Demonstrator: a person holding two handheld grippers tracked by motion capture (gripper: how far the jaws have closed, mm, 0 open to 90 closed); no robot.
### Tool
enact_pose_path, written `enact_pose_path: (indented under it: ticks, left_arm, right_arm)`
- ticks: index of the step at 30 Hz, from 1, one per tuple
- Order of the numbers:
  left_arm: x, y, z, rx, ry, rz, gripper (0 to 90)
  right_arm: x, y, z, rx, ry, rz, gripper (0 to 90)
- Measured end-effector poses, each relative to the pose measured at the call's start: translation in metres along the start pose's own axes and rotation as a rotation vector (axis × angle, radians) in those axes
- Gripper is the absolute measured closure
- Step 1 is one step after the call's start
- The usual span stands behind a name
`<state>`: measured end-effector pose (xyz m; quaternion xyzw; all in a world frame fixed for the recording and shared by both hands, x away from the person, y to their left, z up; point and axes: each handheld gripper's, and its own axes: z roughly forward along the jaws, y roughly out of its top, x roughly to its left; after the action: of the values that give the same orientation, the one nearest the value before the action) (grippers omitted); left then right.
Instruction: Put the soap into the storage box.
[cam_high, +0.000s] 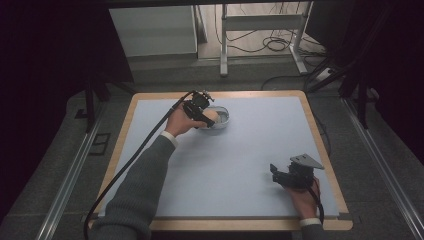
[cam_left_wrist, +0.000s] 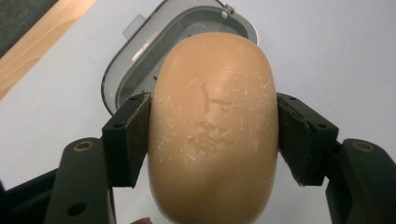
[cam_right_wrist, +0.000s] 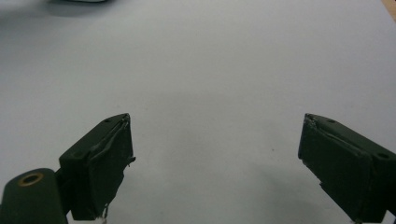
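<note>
A tan oval bar of soap fills the left gripper view, clamped between the two black pads of my left gripper. Just beyond it lies a grey, clear-walled soap dish. From above, the left gripper holds the soap over the near left rim of the dish, at the table's far middle. My right gripper rests near the front right of the mat, its jaws wide apart with nothing between them.
A pale blue mat covers the wooden table. A black cable trails from the left gripper along the person's grey sleeve. Beyond the table stand a white cabinet and a metal frame with loose cables.
</note>
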<state>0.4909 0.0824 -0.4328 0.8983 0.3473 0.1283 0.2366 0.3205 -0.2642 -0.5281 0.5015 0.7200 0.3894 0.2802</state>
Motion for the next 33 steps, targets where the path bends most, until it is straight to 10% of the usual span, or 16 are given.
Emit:
enact_pose_path:
  ticks: [33]
  left_arm:
    - [0.012, 0.025, 0.036, 0.034, -0.019, 0.023, 32.4]
  right_arm:
    - [0.0, 0.0, 0.0, 0.002, 0.002, 0.003, 10.3]
